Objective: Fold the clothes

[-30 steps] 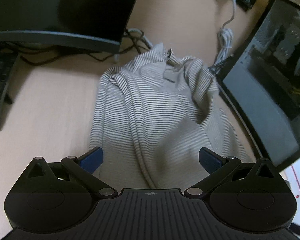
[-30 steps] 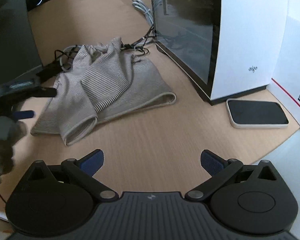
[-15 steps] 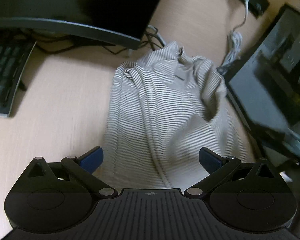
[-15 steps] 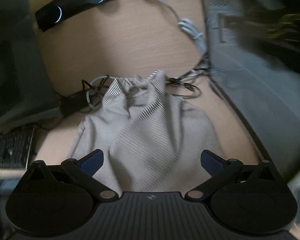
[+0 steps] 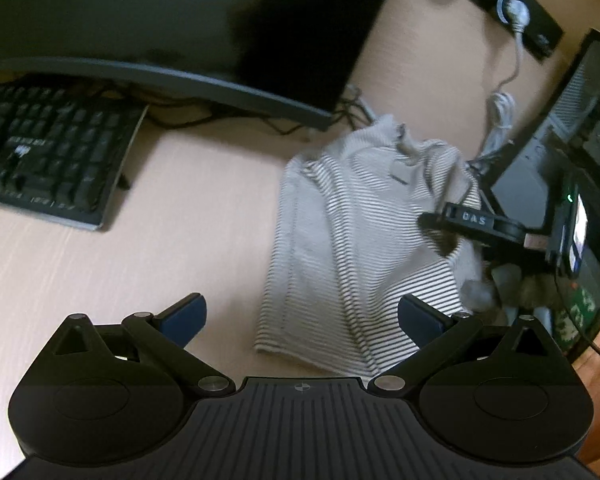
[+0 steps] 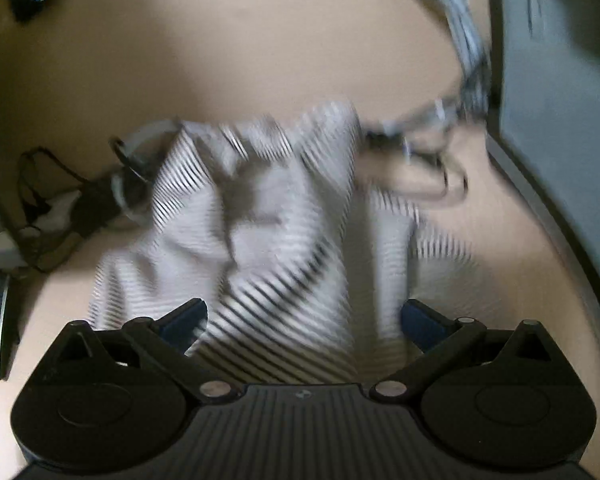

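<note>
My left claw (image 5: 302,314) hangs spread wide over the near hem of the striped shirt (image 5: 360,248), which lies crumpled on the desk (image 5: 160,240) between monitor (image 5: 160,20) and computer case (image 6: 560,80). My right claw (image 6: 303,316) gapes wide over its blurred folds.

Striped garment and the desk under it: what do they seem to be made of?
Striped garment: looks like a soft knit, perhaps cotton jersey, matte; it drapes in loose folds and has a ribbed-looking hem. Desk: pale wood-look surface with faint straight grain lines, smooth and low-sheen; probably laminate, though real wood cannot be ruled out.
</note>
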A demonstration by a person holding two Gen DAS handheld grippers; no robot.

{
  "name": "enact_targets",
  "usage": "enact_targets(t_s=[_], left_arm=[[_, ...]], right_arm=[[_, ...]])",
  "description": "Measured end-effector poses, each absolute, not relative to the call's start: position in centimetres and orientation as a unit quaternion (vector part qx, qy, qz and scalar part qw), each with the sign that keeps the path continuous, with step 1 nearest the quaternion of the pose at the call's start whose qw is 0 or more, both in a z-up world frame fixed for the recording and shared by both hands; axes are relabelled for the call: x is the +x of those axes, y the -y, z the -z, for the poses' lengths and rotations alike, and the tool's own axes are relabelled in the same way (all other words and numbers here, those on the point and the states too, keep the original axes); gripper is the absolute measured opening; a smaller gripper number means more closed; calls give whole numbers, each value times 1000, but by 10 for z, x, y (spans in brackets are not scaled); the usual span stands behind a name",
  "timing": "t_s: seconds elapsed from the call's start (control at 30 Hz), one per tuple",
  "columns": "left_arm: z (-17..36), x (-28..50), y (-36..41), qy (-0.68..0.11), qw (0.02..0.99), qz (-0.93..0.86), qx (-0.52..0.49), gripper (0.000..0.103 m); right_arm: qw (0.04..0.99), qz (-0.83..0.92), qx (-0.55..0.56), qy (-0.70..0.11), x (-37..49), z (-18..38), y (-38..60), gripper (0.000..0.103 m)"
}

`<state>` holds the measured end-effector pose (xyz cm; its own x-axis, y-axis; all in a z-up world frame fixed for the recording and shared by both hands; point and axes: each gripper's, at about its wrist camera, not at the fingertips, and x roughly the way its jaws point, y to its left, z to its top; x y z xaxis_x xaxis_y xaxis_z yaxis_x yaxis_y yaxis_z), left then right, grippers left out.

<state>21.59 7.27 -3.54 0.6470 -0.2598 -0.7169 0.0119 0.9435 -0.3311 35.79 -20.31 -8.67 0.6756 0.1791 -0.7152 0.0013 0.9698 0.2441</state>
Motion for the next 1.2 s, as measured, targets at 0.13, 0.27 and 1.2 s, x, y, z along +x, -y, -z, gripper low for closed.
enact_targets(t_s=[0.13,0.27,1.2], left_arm=[[41,216,-77,-421,890,69,-161,103],[41,213,-79,-416,891,69,-165,103],[42,197,-86,-437,880,139,-128,103]], right_arm=[[916,-57,36,-395,354,96,189,103],[910,-65,15,-408,358,97,188,103],[893,-225,-24,-388,179,80,128,91]])
